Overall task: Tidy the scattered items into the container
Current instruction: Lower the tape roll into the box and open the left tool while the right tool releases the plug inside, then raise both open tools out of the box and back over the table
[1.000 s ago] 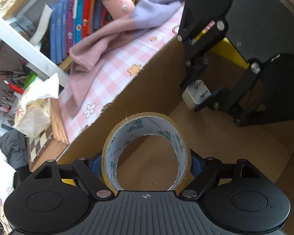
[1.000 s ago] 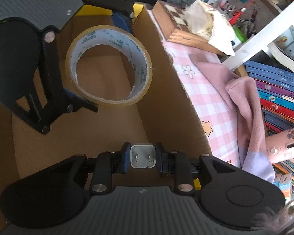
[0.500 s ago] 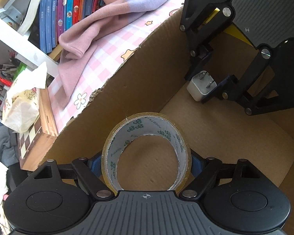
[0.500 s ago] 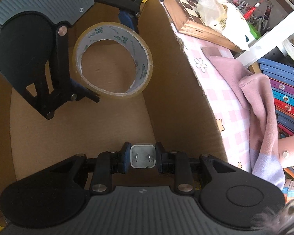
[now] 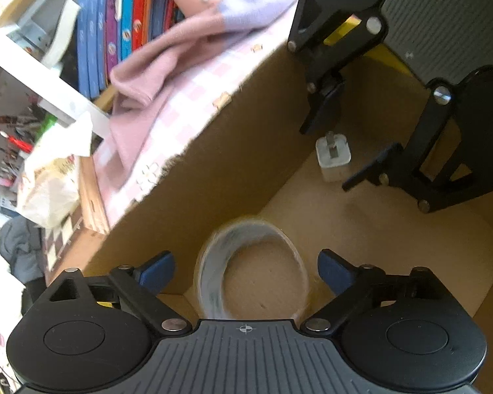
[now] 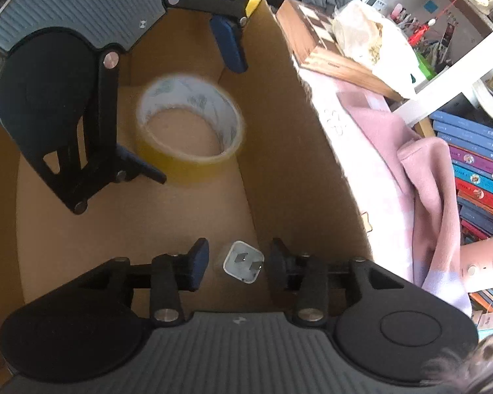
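Bookshelves [image 5: 121, 26] packed with colourful spines are sitting behind a pink checked tablecloth [image 5: 180, 111], with a pink sweater [image 6: 424, 177] slumped over it and a wooden chessboard box [image 6: 325, 49] further along. Right up against all that, a cardboard box [image 5: 220, 164] is taking up most of both views.

Both claws are hanging inside it, pointing down. The left gripper [image 5: 246, 271] has just been opening, so its blue pads are standing clear on either side of the tape roll [image 6: 189, 128], which looks blurred, down by the box floor. The right gripper [image 6: 236, 261] has just been opening too, only partway, and the white charger plug [image 6: 243, 261] is sitting loose between its fingers, prongs up, touching neither pad.
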`<act>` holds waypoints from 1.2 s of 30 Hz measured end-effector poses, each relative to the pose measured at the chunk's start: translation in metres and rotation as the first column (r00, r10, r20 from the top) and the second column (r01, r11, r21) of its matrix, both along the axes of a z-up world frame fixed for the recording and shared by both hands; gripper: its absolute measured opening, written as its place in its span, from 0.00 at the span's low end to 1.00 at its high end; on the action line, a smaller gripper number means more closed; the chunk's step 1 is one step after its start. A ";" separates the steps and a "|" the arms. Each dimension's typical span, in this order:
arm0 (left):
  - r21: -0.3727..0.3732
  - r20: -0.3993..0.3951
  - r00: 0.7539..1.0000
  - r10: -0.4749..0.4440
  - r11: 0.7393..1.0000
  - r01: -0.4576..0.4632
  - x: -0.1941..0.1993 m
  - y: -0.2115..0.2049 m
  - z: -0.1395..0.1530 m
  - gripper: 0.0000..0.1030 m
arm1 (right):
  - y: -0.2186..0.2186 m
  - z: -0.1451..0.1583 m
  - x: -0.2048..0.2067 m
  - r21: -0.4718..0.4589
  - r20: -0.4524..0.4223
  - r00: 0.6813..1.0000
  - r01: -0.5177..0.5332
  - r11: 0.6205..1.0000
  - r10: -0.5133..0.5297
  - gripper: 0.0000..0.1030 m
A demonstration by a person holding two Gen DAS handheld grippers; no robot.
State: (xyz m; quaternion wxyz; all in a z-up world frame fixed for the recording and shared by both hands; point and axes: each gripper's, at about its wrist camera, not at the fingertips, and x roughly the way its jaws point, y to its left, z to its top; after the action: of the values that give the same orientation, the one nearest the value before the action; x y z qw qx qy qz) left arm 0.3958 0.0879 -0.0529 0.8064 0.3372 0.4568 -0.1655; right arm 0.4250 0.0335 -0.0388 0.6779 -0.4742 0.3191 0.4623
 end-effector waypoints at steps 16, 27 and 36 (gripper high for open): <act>-0.163 0.185 0.978 0.093 0.985 -0.062 -0.062 0.008 0.069 0.93 | -0.031 0.058 -0.031 0.140 0.063 0.992 0.100 0.985 -0.109 0.43; -0.276 0.249 0.957 0.151 0.958 -0.079 -0.130 0.012 0.098 0.93 | -0.051 0.089 -0.096 0.234 0.071 0.967 0.221 0.947 -0.243 0.47; -0.365 0.273 0.936 0.222 0.924 -0.113 -0.198 0.024 0.109 0.93 | -0.070 0.096 -0.160 0.332 0.039 0.922 0.353 0.875 -0.386 0.47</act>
State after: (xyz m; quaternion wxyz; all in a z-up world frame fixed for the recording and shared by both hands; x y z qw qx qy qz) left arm 0.1982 0.1116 0.0566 0.9255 0.1722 0.3162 -0.1173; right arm 0.2655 -0.0367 0.0576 0.8369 -0.3121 0.2893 0.3442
